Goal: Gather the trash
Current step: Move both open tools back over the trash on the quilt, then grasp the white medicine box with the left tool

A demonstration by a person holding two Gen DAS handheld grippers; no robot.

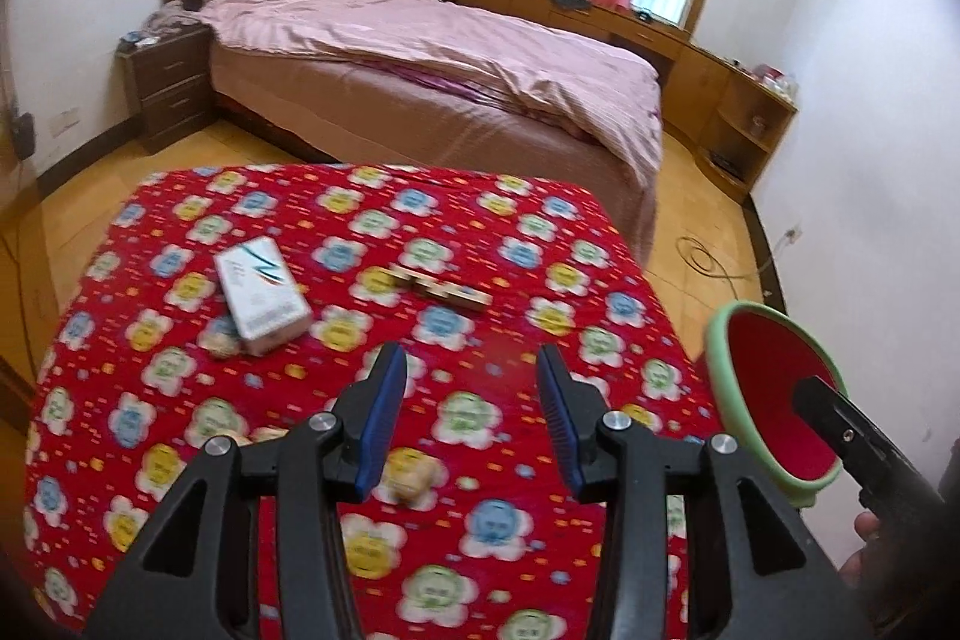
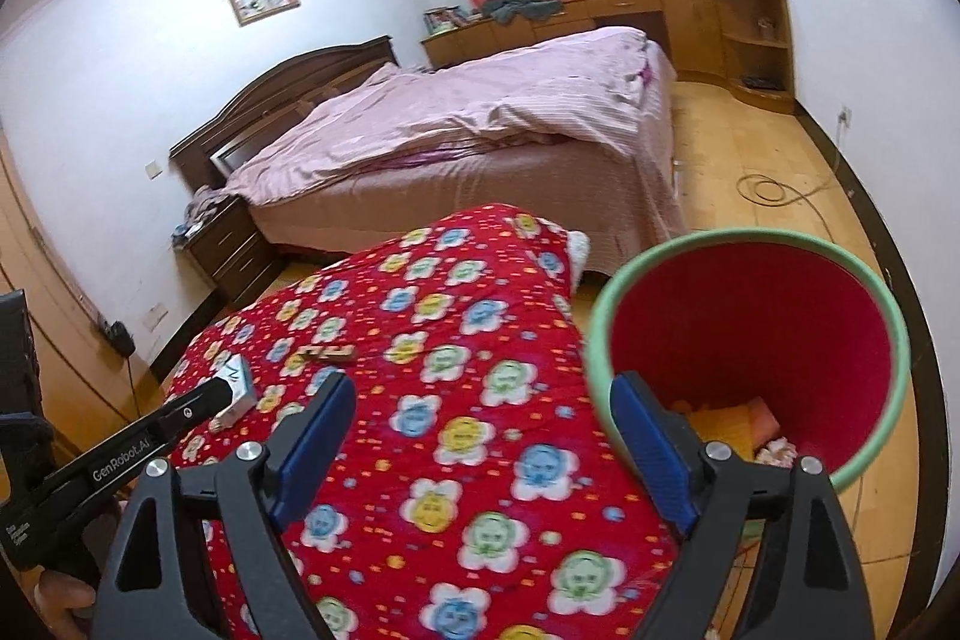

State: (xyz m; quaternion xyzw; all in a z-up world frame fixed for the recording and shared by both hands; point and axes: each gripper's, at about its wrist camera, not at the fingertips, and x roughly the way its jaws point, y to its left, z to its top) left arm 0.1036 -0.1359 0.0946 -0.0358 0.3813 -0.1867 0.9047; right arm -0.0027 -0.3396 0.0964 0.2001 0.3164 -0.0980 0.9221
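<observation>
Both views look forward and steeply down along their own jaws, close above the tabletop covered in a red flower-printed cloth (image 1: 480, 220). The left wrist view faces the pink-quilted wooden bed (image 1: 420, 58) squarely; the right wrist view stands right of it, tilted. Both share the cloth, the bed and the green-rimmed red round bin (image 2: 750, 340).

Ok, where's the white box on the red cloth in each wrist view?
Left wrist: white box lies left of centre on the red flowered cloth, beyond the left fingertip.
Right wrist: white box at lower left, partly behind the other gripper's finger.
Shared landmark: the green-rimmed bin beside the cloth.
</observation>
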